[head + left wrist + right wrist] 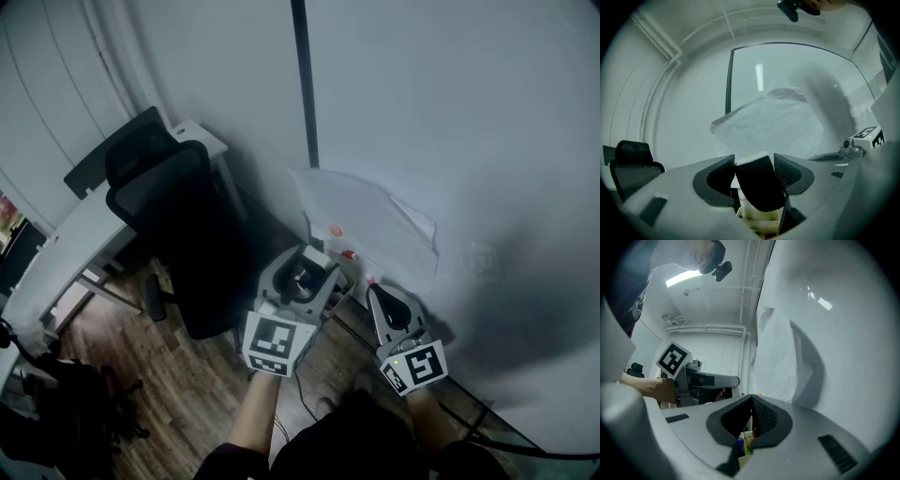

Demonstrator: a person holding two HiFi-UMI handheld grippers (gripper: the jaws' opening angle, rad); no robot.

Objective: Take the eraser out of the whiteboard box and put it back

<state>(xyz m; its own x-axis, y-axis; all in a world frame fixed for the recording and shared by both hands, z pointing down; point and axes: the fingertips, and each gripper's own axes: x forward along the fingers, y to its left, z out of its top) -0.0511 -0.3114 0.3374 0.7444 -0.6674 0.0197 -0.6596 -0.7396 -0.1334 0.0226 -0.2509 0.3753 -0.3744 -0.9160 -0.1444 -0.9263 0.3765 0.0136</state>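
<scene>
- The left gripper (754, 160) pinched the eraser (758, 190) above the box (759, 224), which sat at six o'clock; the take-out looked done.
- The right gripper (751, 404) was pressed together, empty.
- The next move probably called for lowering the eraser straight back in.

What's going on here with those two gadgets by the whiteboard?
A person stands at a whiteboard with a hand-held tool in each hand. The left claw is closed on the eraser and holds it just above the small box mounted below the board. The right claw is shut with nothing in it and is held alongside. So the eraser is out of the box and has not yet been put back.
</scene>
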